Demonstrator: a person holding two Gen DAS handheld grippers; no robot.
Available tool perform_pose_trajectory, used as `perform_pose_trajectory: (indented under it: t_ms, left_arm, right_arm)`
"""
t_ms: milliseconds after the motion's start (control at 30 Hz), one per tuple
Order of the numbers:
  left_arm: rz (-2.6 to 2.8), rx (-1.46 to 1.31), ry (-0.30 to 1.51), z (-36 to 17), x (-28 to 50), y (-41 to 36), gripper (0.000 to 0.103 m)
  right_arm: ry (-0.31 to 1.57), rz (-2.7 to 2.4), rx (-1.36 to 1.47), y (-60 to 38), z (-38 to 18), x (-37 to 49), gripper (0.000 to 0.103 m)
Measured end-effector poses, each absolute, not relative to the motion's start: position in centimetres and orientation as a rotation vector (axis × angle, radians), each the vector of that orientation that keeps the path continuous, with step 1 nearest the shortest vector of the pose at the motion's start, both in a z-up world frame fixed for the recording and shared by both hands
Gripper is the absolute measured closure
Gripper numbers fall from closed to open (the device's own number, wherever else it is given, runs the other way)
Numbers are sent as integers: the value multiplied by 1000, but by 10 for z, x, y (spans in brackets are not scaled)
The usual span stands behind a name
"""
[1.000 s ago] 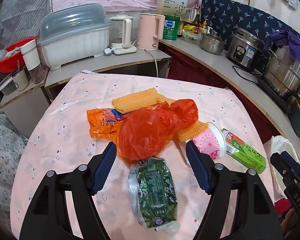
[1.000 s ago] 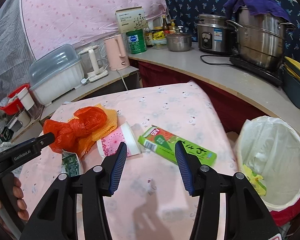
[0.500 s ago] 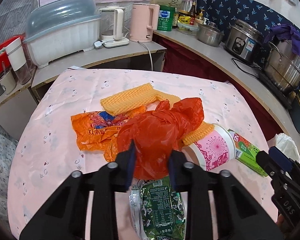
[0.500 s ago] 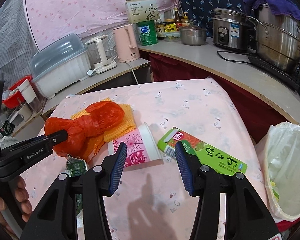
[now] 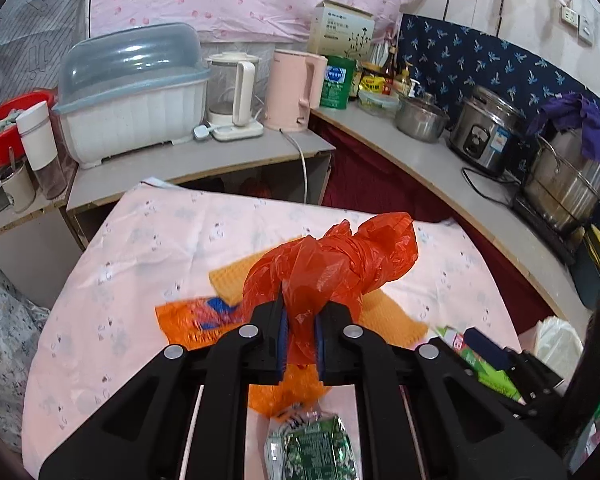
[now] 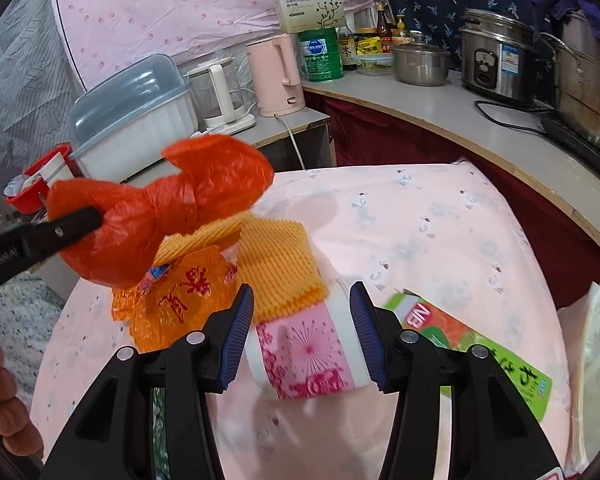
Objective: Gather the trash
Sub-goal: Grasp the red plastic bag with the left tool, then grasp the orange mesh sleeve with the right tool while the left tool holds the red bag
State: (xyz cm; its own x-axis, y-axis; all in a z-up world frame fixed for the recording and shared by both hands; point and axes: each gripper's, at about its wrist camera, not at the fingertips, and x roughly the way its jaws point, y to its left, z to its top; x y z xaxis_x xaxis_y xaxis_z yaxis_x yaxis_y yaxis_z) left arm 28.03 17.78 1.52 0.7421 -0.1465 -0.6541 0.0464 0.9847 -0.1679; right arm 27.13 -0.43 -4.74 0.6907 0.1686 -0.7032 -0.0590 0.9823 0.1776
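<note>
While the pink-clothed table (image 6: 440,216) fills most of the room's middle, the trash lies gathered toward its near edge; a bin lined with a white bag (image 6: 596,344) stands just off the table's right edge. Biggest of the litter, the red plastic bag (image 5: 332,268) hangs lifted clear of the cloth, its crumpled end pinched between the pads of the left gripper (image 5: 300,332), whose jaws are closing tight on it. Beneath it rest the yellow foam netting (image 6: 276,256) and an orange wrapper (image 6: 180,300), touching one another; right of them lies a green carton (image 6: 484,352) near the right edge. The pink paper cup (image 6: 308,352) lies on its side between the parted fingers of the right gripper (image 6: 302,340), which flank it without clearly pressing; a green foil packet (image 5: 312,448) sits at the near edge.
</note>
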Motion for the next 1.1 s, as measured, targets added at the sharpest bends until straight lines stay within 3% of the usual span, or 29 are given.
perform_pose_trajectory:
  t_ms: [467, 533, 733, 833, 1000, 1100]
  left_arm:
    - [-45, -136, 764, -7, 306, 186, 93]
    - [-44, -143, 782, -14, 307, 187, 93]
    - [-42, -150, 801, -23, 302, 184, 93]
    - [-41, -150, 801, -22, 296, 182, 93]
    - [-38, -148, 794, -16, 283, 179, 93]
    - [-37, -147, 793, -14, 278, 179, 93]
  right_arm:
    - [918, 174, 83, 33, -92, 334, 55]
    - [954, 179, 92, 32, -103, 337, 67]
    - [953, 168, 90, 25, -110, 327, 85]
    - [950, 170, 92, 22, -112, 321, 87]
    - [957, 162, 86, 20, -108, 308, 88]
    - [967, 164, 107, 16, -106, 306, 72]
